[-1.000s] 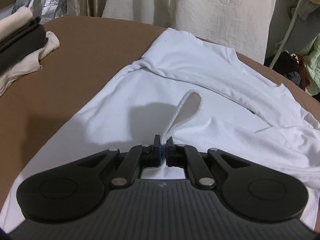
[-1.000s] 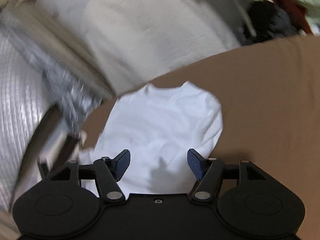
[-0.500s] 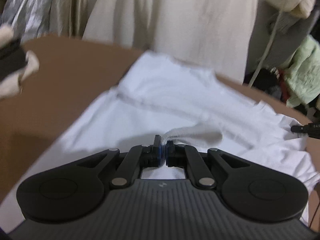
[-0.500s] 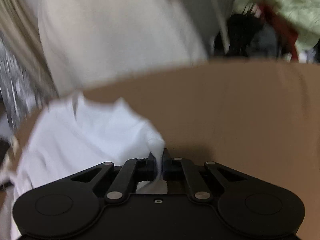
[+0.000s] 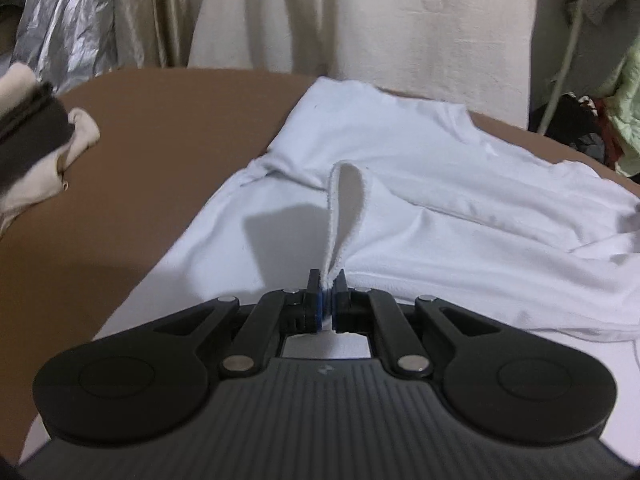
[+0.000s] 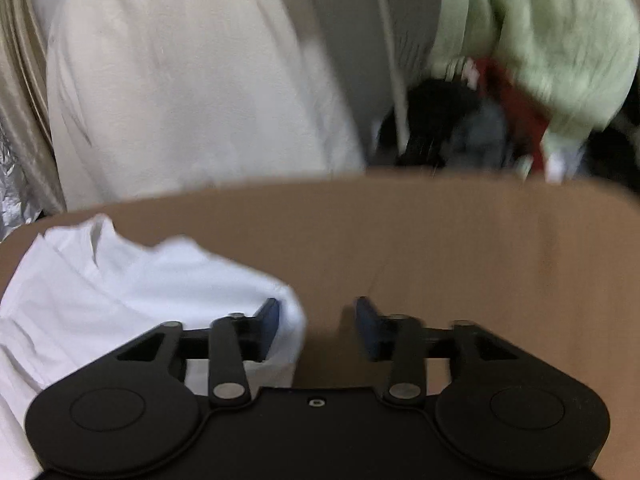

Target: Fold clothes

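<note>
1. The left gripper (image 5: 329, 294) has its jaws pressed together on a fold of the white shirt (image 5: 420, 216); the pinched cloth rises from the jaws as a narrow loop (image 5: 347, 204) with a ribbed edge.
2. The shirt lies spread and rumpled on the brown table (image 5: 168, 152), reaching to the table's far edge.
3. On the table's left, well apart from the shirt, sits a stack of folded clothes (image 5: 36, 148), cream and dark.
4. The right gripper (image 6: 316, 326) has its jaws wide apart and grips nothing.
5. In the right wrist view a rounded edge of the shirt (image 6: 132, 292) lies against the left finger (image 6: 267, 322); the picture is blurred, so actual contact is uncertain. The right finger stands over bare table (image 6: 460, 248).
6. Behind the table hang pale curtains (image 6: 180, 80), with a heap of green, red and dark clothes (image 6: 520, 60) to the right.
</note>
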Motion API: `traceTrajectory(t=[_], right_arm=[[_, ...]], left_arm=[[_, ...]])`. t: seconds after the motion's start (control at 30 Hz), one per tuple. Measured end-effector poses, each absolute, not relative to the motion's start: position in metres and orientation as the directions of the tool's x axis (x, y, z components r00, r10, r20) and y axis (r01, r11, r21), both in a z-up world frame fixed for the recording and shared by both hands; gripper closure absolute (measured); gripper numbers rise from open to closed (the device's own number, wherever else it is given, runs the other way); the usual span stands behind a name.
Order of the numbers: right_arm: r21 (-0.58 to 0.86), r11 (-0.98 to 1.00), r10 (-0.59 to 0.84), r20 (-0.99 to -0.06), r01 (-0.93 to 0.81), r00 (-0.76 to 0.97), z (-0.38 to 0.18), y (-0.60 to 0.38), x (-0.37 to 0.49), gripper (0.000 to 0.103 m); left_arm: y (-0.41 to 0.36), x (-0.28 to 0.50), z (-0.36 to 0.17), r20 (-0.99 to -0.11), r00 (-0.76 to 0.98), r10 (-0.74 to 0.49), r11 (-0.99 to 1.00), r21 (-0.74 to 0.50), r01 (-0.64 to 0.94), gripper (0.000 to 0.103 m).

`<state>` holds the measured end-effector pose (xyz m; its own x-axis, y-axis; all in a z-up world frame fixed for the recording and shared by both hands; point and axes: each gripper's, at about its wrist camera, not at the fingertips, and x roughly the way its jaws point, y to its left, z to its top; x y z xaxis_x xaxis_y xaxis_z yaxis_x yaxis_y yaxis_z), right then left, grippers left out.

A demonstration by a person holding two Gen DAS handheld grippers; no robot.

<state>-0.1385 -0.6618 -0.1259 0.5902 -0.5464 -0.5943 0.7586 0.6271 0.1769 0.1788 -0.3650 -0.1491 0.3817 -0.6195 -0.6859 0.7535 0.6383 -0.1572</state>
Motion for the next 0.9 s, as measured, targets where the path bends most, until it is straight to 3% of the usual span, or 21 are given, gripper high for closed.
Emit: traceTrajectory(t=[0.17, 0.23, 0.37, 0.4, 0.43, 0.53, 0.63, 0.7, 0.8, 0.9], right_arm=[[0.184, 0.809, -0.363, -0.591, 0.558, 0.721, -0.102, -0.628, -0.142, 0.053], [0.103, 0.870, -0.329, -0.608, 0.482, 0.723, -0.110, -0.611, -0.136, 0.037], [-0.063, 0.902, -0.357, -0.664, 0.426, 0.657, -0.141, -0.602, -0.115, 0.037], [-0.056, 0.905, -0.347, -0.670, 0.421, 0.657, -0.144, -0.602, -0.114, 0.054], [-0.039, 0.908, -0.332, -0.672, 0.417, 0.662, -0.147, -0.603, -0.113, 0.094], [-0.022, 0.898, -0.354, -0.632, 0.440, 0.689, -0.142, -0.606, -0.116, 0.097], [0.009, 0.863, -0.420, -0.543, 0.505, 0.727, -0.121, -0.611, -0.129, 0.097], [0.079, 0.816, -0.465, -0.497, 0.572, 0.733, -0.115, -0.624, -0.138, 0.097], [0.205, 0.763, -0.443, -0.524, 0.612, 0.728, -0.131, -0.646, -0.136, 0.097], [0.124, 0.758, -0.451, -0.609, 0.640, 0.652, -0.155, -0.643, -0.118, 0.095]], left_arm=[[-0.350, 0.188, -0.148, -0.643, 0.320, -0.696, 0.606, -0.286, 0.743, 0.099], [-0.348, 0.190, -0.149, -0.625, 0.305, -0.718, 0.594, -0.324, 0.736, 0.099], [-0.348, 0.190, -0.149, -0.613, 0.301, -0.731, 0.583, -0.330, 0.742, 0.099], [-0.350, 0.188, -0.149, -0.611, 0.308, -0.729, 0.582, -0.319, 0.748, 0.099], [-0.351, 0.187, -0.149, -0.607, 0.317, -0.729, 0.581, -0.304, 0.755, 0.100], [-0.353, 0.179, -0.139, -0.561, 0.366, -0.743, 0.575, -0.254, 0.778, 0.100], [-0.342, 0.170, -0.103, -0.414, 0.401, -0.817, 0.533, -0.277, 0.800, 0.100], [-0.340, 0.169, -0.084, -0.366, 0.406, -0.837, 0.512, -0.267, 0.816, 0.099], [-0.357, 0.183, -0.098, -0.421, 0.372, -0.827, 0.512, -0.293, 0.807, 0.099], [-0.387, 0.205, -0.132, -0.554, 0.349, -0.755, 0.563, -0.277, 0.779, 0.100]])
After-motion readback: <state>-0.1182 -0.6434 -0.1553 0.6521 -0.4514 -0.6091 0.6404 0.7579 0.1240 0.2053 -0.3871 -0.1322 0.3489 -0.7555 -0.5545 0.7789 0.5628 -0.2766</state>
